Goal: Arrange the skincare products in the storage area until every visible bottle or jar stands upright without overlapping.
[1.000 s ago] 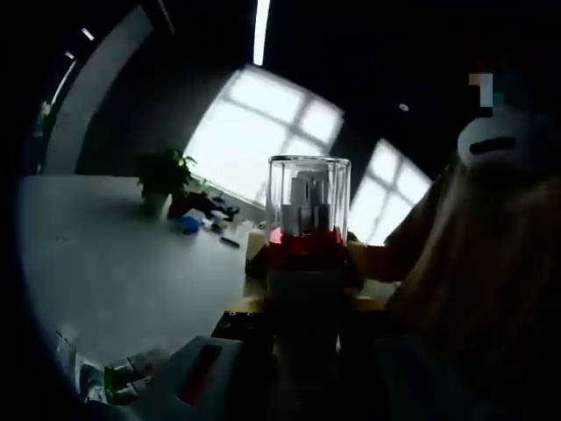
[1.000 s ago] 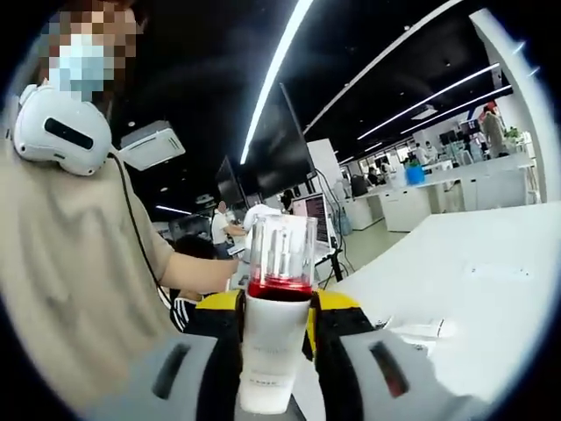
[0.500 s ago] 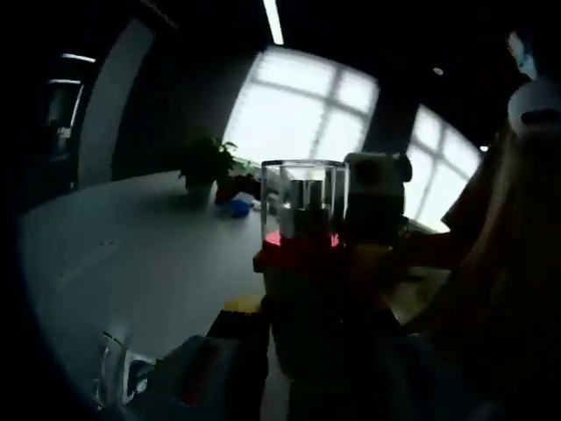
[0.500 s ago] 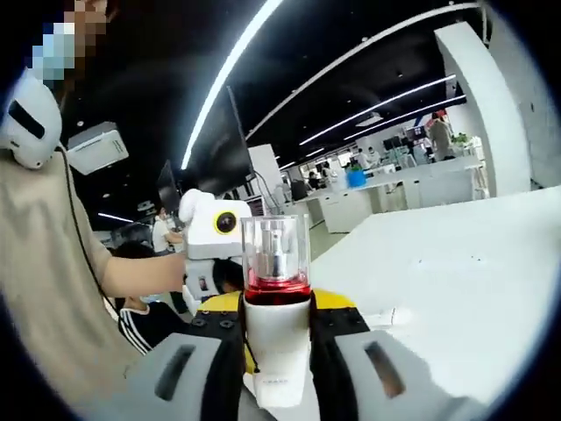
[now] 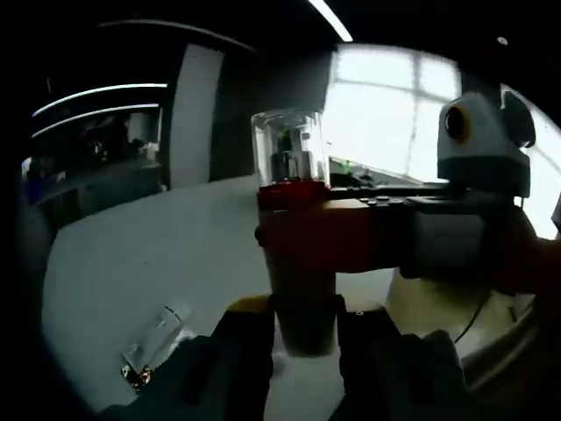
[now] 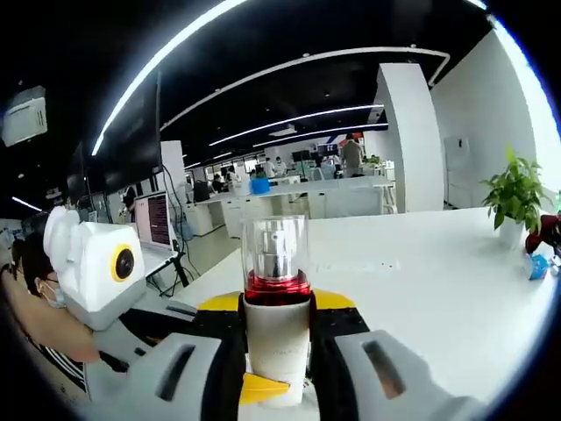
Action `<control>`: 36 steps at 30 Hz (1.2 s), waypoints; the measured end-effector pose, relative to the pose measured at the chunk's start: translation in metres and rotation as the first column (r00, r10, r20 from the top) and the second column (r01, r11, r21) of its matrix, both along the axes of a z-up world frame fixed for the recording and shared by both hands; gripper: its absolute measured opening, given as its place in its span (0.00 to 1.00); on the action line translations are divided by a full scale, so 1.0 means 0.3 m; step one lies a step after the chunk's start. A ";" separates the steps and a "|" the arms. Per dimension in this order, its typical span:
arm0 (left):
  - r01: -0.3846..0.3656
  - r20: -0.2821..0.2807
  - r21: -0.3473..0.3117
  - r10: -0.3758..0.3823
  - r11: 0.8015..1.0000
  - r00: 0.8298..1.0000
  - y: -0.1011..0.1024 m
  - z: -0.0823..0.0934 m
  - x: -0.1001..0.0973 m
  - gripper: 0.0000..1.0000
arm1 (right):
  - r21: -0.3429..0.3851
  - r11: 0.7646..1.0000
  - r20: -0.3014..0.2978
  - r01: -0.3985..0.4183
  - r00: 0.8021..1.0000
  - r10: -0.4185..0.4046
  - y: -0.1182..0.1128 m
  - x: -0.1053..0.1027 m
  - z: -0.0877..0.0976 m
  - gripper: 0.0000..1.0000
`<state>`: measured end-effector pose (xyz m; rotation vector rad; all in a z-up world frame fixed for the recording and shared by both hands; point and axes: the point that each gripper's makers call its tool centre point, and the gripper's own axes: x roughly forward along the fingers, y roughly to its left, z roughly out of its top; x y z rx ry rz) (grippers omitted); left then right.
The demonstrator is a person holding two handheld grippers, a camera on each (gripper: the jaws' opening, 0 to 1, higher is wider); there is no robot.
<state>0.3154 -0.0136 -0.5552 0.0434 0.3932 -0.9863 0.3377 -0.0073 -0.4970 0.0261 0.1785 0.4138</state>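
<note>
A spray bottle (image 5: 302, 263) with a clear cap and a red collar stands upright between my left gripper's (image 5: 304, 326) jaws, which are shut on its lower body. My right gripper (image 5: 351, 237) comes in from the right and clamps the same bottle just under the red collar. In the right gripper view the bottle (image 6: 276, 329) shows a white body, and my right gripper (image 6: 278, 351) is shut on it. The left gripper's body (image 6: 131, 338) lies to the left there. The bottle is held above the white table (image 5: 158, 254).
A small clear bottle with a gold cap (image 5: 149, 353) lies on its side on the table at lower left. A potted plant (image 6: 515, 195) and a small blue item (image 6: 536, 267) stand at the table's far right. A person (image 6: 35, 307) is at the left edge.
Both views have swung round with the hands, so the room behind has shifted. The bottle stays in both grippers. The right gripper now reaches across the left gripper view.
</note>
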 end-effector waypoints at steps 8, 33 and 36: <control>-0.043 0.072 -0.009 0.044 0.999 0.996 0.005 0.038 0.031 0.26 | 0.008 1.000 0.058 0.025 0.998 -0.025 0.012 -0.013 0.040 0.26; 0.299 0.066 0.086 -0.305 0.950 0.950 -0.003 -0.015 0.033 0.24 | -0.106 0.930 0.043 -0.352 0.933 0.358 0.040 -0.024 0.002 0.31; 0.329 0.052 0.097 -0.335 0.939 0.941 -0.020 -0.043 0.044 0.24 | -0.117 0.924 0.033 -0.363 0.929 0.369 0.029 -0.010 -0.026 0.31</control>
